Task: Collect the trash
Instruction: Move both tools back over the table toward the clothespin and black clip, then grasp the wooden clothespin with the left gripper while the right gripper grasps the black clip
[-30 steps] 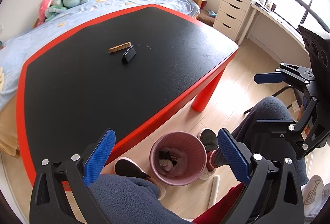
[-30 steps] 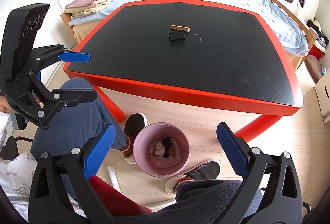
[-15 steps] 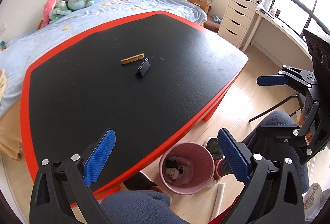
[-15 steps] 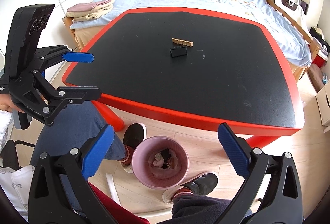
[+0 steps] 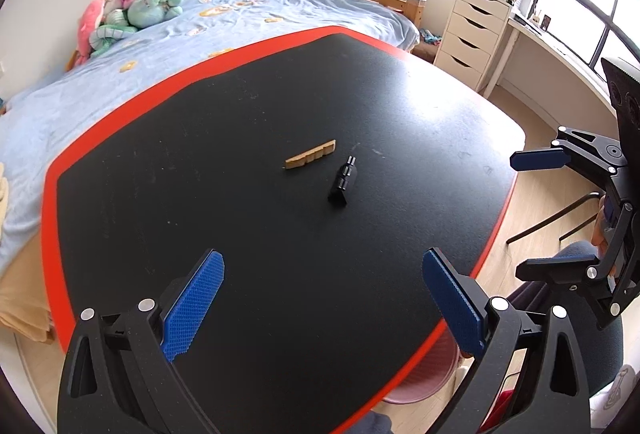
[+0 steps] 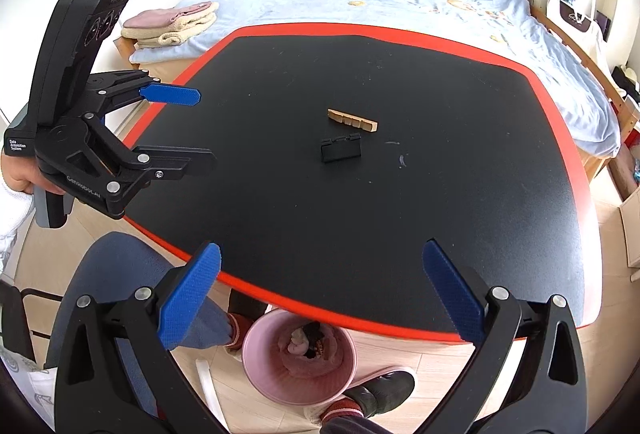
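Pink plastic waste bin (image 6: 298, 362) on the floor already holds scraps, while a tan notched wooden strip (image 5: 310, 154) and black binder clip (image 5: 342, 184) are left mid-table, uncollected; left gripper (image 5: 322, 304) and right gripper (image 6: 320, 292) are held wide apart, empty.

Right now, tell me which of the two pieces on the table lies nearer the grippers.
The black clip, dark and boxy; the tan wooden strip lies just beyond it.

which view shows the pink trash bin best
The right wrist view: the pink trash bin sits on the floor below the table edge, its mouth open to the camera with trash visible inside. In the left wrist view only a sliver of it shows past the table edge, contents hidden.
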A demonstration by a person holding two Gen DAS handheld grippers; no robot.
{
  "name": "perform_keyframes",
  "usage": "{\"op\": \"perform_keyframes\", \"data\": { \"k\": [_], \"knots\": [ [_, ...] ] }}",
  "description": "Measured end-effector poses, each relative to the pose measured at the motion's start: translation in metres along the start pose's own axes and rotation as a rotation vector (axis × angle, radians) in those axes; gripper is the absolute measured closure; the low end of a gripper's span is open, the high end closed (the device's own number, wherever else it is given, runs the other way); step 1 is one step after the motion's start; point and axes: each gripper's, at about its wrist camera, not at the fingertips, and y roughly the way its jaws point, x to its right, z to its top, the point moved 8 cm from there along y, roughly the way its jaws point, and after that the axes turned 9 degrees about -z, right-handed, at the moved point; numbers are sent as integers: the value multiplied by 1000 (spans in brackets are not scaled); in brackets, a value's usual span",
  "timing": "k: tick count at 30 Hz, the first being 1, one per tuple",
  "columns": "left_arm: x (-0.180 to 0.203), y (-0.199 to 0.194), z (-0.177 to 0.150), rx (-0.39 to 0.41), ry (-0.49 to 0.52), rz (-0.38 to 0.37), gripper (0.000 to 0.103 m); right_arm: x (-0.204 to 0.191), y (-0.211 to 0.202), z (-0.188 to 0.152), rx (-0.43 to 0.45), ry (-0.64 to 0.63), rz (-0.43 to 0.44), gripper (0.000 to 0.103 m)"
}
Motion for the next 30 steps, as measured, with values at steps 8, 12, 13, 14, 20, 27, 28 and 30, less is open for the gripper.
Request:
{"op": "perform_keyframes", "data": {
  "k": [8,12,13,14,20,27,28,30],
  "knots": [
    [-30,37,24,-31,46,-40,8,5,42,27,-15,-10,5,4],
    [-40,56,35,-44,77,-76,8,3,63,37,-21,-15,7,4],
    [-40,60,38,-47,94,-88,8,3,67,38,-21,-17,7,4],
    [-40,65,41,-49,112,-96,8,2,71,39,-26,-19,6,4],
    [-44,88,53,-61,177,-152,8,3,93,47,-38,-26,4,4],
    [-43,103,61,-63,239,-208,11,5,111,53,-35,-34,9,8],
    [-41,104,62,-64,247,-216,17,5,113,54,-34,-39,9,13],
    [-38,107,60,-76,267,-222,25,5,119,55,-41,-50,3,17]
  ]
}}
